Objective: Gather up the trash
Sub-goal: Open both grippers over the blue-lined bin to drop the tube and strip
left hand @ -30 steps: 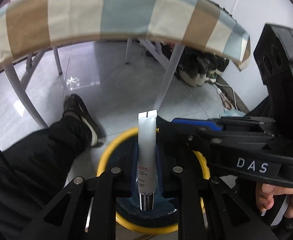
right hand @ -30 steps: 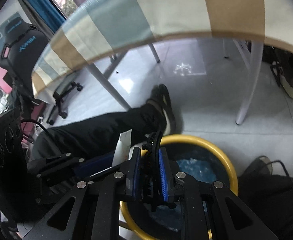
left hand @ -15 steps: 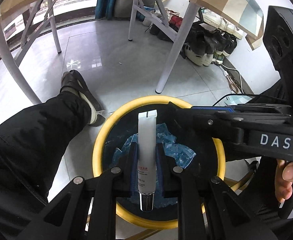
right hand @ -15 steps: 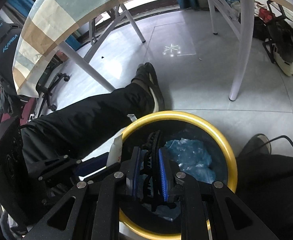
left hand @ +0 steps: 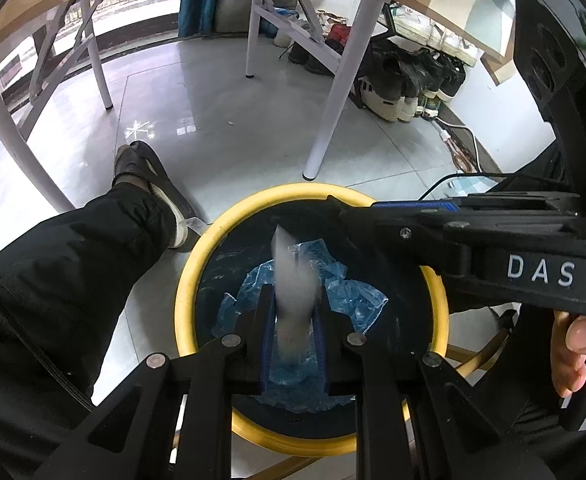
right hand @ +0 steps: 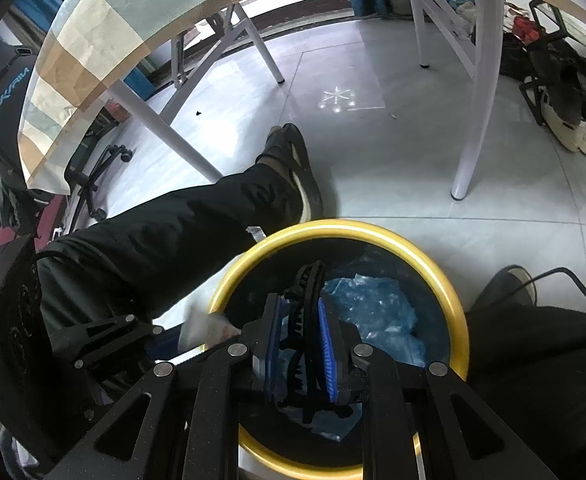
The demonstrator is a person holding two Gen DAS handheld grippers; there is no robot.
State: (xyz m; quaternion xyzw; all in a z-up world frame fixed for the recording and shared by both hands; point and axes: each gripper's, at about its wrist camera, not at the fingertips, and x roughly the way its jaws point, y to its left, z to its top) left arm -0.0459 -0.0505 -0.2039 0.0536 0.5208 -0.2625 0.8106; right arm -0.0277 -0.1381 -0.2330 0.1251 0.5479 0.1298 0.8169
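Observation:
A yellow-rimmed bin [left hand: 189, 280] [right hand: 373, 228] stands on the floor with crumpled blue plastic [left hand: 357, 292] [right hand: 381, 312] inside. My left gripper [left hand: 293, 320] hangs over it. A white tube [left hand: 293, 280] shows as a blurred streak between the slightly parted pads and is slipping down toward the bin. Its smeared white end [right hand: 207, 326] also appears in the right wrist view, beside the left gripper [right hand: 161, 330]. My right gripper [right hand: 299, 320] [left hand: 345, 210] is over the same bin. It is shut on a black toothed hair clip [right hand: 307, 280], which stays sharp between the blue pads.
A person's black trouser leg and shoe [left hand: 149, 184] [right hand: 293, 168] lie against the bin's left side. White table legs [left hand: 333, 112] [right hand: 473, 120] stand behind it, under a checked tablecloth [right hand: 93, 40]. Shoes [left hand: 405, 80] line the right wall, and a cable [left hand: 453, 184] runs nearby.
Both grippers have sunk from the table's edge to just above the bin and tilted down. The tube, sharp and upright before, is now blurred and sliding out of the left jaws.

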